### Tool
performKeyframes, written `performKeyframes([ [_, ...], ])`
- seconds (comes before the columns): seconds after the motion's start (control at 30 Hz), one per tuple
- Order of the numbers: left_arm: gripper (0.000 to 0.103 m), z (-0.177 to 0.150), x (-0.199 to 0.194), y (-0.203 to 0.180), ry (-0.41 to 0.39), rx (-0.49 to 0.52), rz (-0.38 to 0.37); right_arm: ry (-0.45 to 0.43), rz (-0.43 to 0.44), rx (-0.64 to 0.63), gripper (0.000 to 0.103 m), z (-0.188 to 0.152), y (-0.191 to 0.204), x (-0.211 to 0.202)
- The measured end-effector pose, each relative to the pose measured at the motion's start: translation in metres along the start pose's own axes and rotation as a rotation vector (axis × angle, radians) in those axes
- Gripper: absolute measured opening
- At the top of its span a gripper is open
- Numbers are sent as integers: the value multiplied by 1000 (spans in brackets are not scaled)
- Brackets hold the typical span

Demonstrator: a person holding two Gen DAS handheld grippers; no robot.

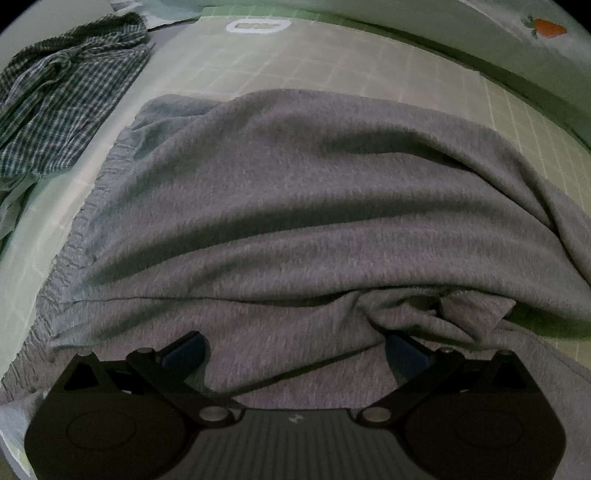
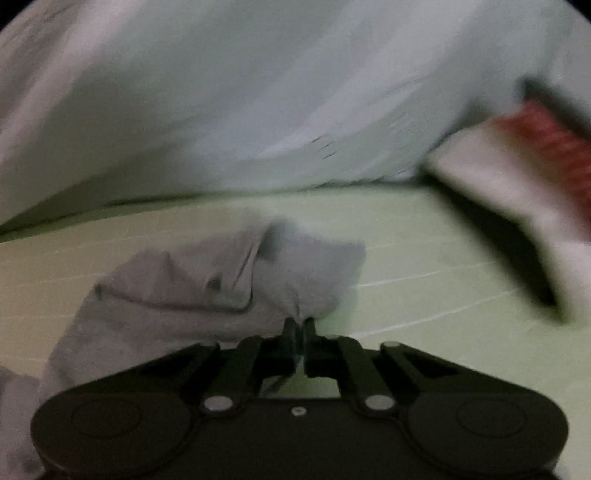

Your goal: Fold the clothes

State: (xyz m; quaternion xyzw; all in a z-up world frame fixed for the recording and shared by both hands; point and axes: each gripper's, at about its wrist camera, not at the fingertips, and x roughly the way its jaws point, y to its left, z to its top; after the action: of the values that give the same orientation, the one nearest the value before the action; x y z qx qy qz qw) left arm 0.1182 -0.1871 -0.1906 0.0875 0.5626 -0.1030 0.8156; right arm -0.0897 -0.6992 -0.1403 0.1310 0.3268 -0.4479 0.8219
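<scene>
Grey garment spread across the middle of the green gridded mat, elastic waistband along its left edge, a loose fold bunched at the near right. Left gripper poised steeply above the near edge, jaws wide, blue pads on either side of the cloth but pinching nothing. Right gripper pinched tight on a corner of the same grey fabric, jaws nearly together with cloth caught at the tips (right-wrist view blurred, so how much cloth is caught cannot be told).

Likely step: bringing that pinched corner over to make a fold. Best done by keeping the pinch firm, carrying the corner low and level across the mat, and laying it down square to the opposite edge before letting go. Worth using the left gripper to pin or take the near edge, so the body does not drag along. Risk: bunched fold near the right pad getting trapped under the new layer, leaving a lump.

Surface: pale green cutting mat with white grid lines and a white oval logo at the far end. Beside it, 1 checked garment crumpled at far left. Beyond, pale bedding, a carrot print on cloth at far right, and something red and white, too blurred to name. Dim lighting throughout.
</scene>
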Motion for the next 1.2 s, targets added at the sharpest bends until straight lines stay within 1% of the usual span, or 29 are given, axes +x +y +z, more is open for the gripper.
performKeyframes([
  [0.07,103,1,0,0,-5,-1,-1,-12,-104,54,3,-9,-24,-20],
  [0.1,103,2,1,0,-5,-2,-1,9,-141,69,4,-15,-32,-24],
  [0.17,103,3,1,0,-6,-4,-2,112,-200,49,9,-30,-47,-20],
  [0.23,103,5,-1,-3,10,-5,-2,166,-235,23,23,-45,-56,-20],
  [0.27,103,5,-5,-5,10,-5,2,154,-232,35,28,-47,-59,-24],
  [0.3,103,6,-9,-4,7,-3,7,142,-228,47,40,-48,-62,-29],
  [0.33,103,7,-14,-4,-9,-1,6,117,-222,64,48,-46,-63,-32],
  [0.4,103,15,-27,-2,-63,8,-25,82,-198,44,50,-41,-58,-37],
  [0.47,103,25,-41,3,-117,16,-50,55,-173,9,55,-36,-49,-42],
  [0.53,103,35,-51,12,-174,4,-28,46,-130,6,57,-28,-41,-37],
  [0.6,103,48,-53,25,-214,-39,10,53,-99,-5,57,-21,-31,-27],
  [0.67,103,65,-46,42,-229,-96,58,72,-109,-66,58,-17,-20,-14],
  [0.8,101,96,-23,69,-238,-168,139,119,-116,-165,57,-13,-7,12],
  [0.9,100,115,-8,80,-236,-179,141,146,-138,-209,59,-14,-7,26],
  [0.93,100,120,-2,83,-232,-183,139,136,-136,-204,60,-14,-10,28],
  [0.97,100,125,6,85,-226,-189,138,141,-125,-195,60,-12,-13,29],
  [1.0,100,130,12,87,-215,-200,133,145,-114,-185,58,-11,-15,30],
  [1.03,97,133,19,89,-201,-214,128,150,-103,-176,54,-9,-18,31],
  [1.07,83,135,23,90,-189,-229,124,153,-90,-173,47,-8,-20,32],
  [1.1,71,137,27,91,-176,-244,121,160,-82,-175,21,-7,-23,33],
  [1.13,62,138,32,92,-164,-259,118,168,-74,-182,2,-5,-25,34],
  [1.17,44,139,31,92,-168,-263,117,150,-79,-193,2,-3,-25,32],
  [1.2,36,141,28,91,-180,-261,116,131,-84,-205,2,0,-26,30],
])
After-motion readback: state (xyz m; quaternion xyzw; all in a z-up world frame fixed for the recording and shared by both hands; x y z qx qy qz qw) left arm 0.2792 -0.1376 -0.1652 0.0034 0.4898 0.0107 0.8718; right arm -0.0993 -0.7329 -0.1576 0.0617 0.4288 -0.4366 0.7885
